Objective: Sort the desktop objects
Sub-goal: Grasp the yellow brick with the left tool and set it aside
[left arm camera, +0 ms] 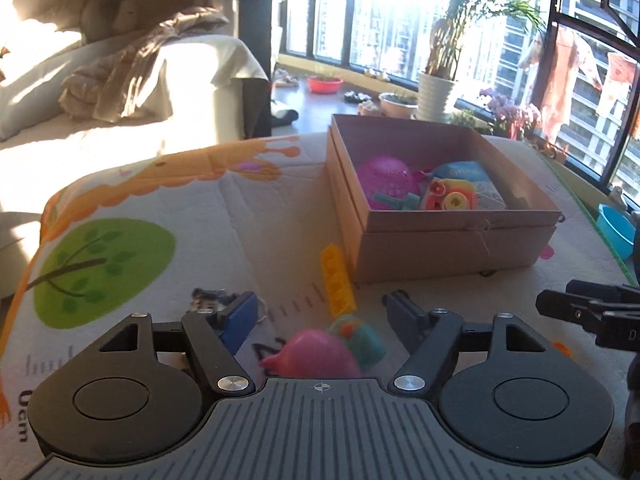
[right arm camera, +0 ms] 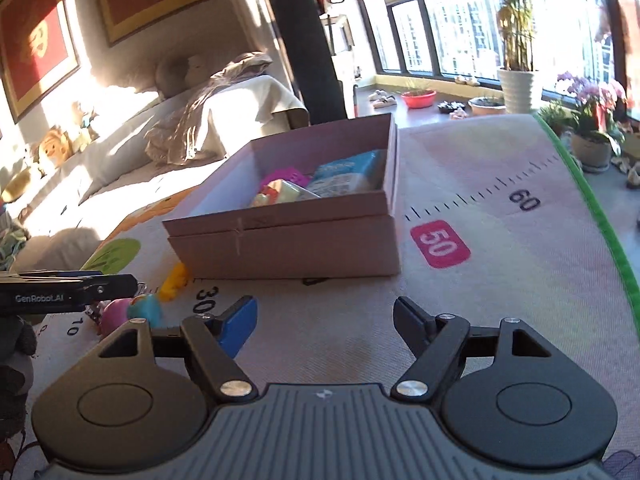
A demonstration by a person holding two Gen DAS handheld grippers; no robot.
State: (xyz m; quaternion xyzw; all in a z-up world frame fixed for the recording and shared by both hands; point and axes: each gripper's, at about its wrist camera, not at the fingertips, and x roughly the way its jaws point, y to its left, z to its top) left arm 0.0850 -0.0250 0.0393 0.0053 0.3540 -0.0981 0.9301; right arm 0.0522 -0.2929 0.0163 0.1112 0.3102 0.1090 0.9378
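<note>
My left gripper (left arm camera: pixel 320 316) is open, its jaws wide on either side of a pink and teal toy (left arm camera: pixel 320 354) that lies on the mat between them. A yellow block (left arm camera: pixel 338 280) lies just ahead, beside a keyring (left arm camera: pixel 208 300) at the left finger. An open cardboard box (left arm camera: pixel 460 236) holds a pink mesh ball (left arm camera: pixel 386 178), a colourful toy and a blue packet. My right gripper (right arm camera: pixel 324 320) is open and empty over the bare mat, in front of the box (right arm camera: pixel 288 248). The left gripper (right arm camera: pixel 68 290) shows at the right wrist view's left edge above the pink toy (right arm camera: pixel 116 314).
The play mat (right arm camera: pixel 480 280) covers the table, with a ruler print and a green edge at the right. A sofa with a blanket (left arm camera: pixel 132 68) is behind at the left. Potted plants (left arm camera: pixel 436 92) stand by the windows. A blue bowl (left arm camera: pixel 616 232) sits at the far right.
</note>
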